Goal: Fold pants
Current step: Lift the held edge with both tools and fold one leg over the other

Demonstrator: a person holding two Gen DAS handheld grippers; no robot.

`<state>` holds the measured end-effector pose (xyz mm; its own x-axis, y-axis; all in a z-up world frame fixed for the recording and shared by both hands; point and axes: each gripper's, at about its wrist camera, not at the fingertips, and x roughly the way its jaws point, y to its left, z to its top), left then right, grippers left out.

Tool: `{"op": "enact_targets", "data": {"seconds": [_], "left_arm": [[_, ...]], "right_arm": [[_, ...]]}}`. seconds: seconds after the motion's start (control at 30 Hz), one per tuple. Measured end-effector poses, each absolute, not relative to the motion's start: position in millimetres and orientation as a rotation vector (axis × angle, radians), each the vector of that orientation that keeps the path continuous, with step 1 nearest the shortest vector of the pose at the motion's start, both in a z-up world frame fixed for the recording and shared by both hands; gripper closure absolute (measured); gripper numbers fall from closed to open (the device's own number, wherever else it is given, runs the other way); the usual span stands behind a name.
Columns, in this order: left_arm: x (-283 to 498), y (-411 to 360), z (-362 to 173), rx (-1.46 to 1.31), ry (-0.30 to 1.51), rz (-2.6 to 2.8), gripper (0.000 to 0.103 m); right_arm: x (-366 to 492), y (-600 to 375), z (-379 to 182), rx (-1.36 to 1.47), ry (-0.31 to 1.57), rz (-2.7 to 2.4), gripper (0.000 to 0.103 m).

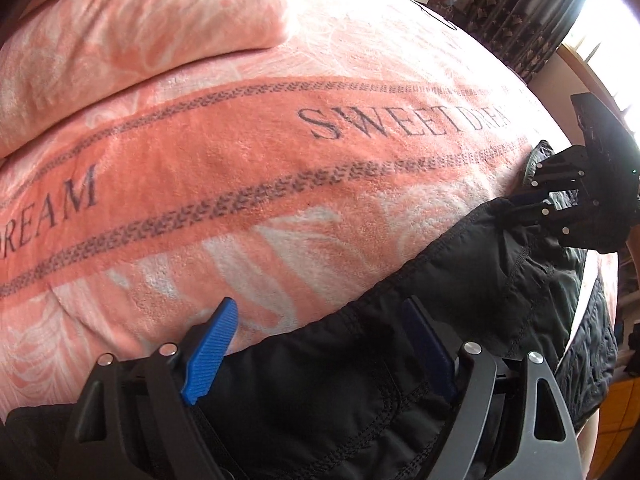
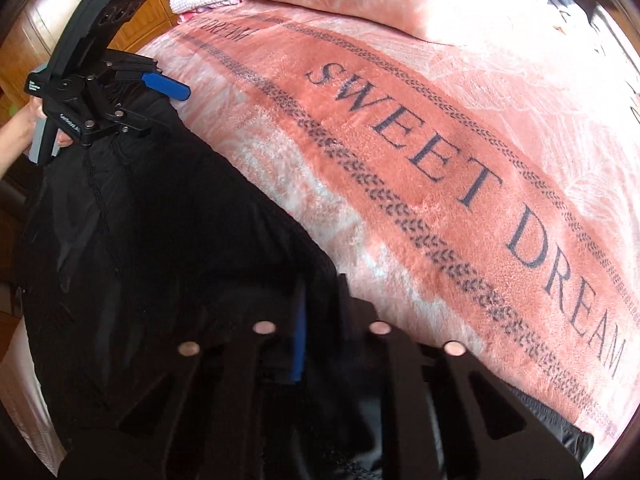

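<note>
Black pants [image 1: 400, 320] lie along the near edge of a pink "SWEET DREAM" blanket [image 1: 260, 152] and hang off the bed. My left gripper [image 1: 320, 344] is open, its blue pads [image 1: 212, 344] straddling the pants' stitched edge. In the right wrist view it [image 2: 160, 92] sits at the far left end of the pants [image 2: 160, 240]. My right gripper [image 1: 524, 204] appears shut on the other end of the pants. In its own view its fingers [image 2: 296, 348] are buried in dark cloth.
A folded pink blanket [image 1: 140, 32] lies at the back of the bed. Dark curtains [image 1: 520, 12] and a bright window stand beyond. Wooden cabinets [image 2: 80, 8] stand beside the bed. The blanket spreads wide ahead of the pants [image 2: 440, 160].
</note>
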<state>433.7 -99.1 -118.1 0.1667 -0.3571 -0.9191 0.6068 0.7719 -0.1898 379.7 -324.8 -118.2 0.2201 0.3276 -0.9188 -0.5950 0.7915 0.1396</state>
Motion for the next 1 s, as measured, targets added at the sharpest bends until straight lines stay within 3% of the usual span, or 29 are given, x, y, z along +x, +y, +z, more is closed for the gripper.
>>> {"op": "enact_targets", "data": {"seconds": [0.23, 0.47, 0.5, 0.53, 0.57, 0.6, 0.67, 0.77, 1.0], "left_arm": [[439.9, -119.8, -110.4, 0.186, 1.277, -0.925, 0.015], [438.0, -135.0, -114.0, 0.146, 1.365, -1.106, 0.016], [436.7, -134.5, -115.4, 0.161, 1.368, -1.101, 0.019], [434.7, -133.9, -116.3, 0.188, 1.366, -1.082, 0.031], [432.0, -134.6, -118.4, 0.229, 1.356, -1.055, 0.048], [429.4, -133.7, -119.2, 0.263, 1.345, -1.033, 0.055], [422.4, -129.7, -117.0, 0.269, 1.329, -1.055, 0.086], [405.7, -128.5, -102.2, 0.322, 1.239, -1.04, 0.094], [340.5, -113.2, -34.9, 0.38, 1.0, -0.944, 0.096]], "right_arm": [[341.6, -334.9, -65.7, -0.212, 0.981, 0.654, 0.099], [336.8, -336.0, -57.9, -0.167, 0.945, 0.657, 0.099], [337.0, -338.0, -57.9, -0.146, 0.942, 0.658, 0.099], [335.4, -340.0, -57.1, -0.132, 0.936, 0.655, 0.099], [335.0, -341.0, -56.8, -0.121, 0.929, 0.648, 0.098], [334.8, -341.8, -56.6, -0.108, 0.925, 0.641, 0.098], [333.9, -342.4, -57.2, -0.077, 0.925, 0.631, 0.098], [328.3, -339.2, -53.8, -0.076, 0.907, 0.595, 0.098], [273.5, -340.0, -13.2, -0.028, 0.79, 0.537, 0.097]]}}
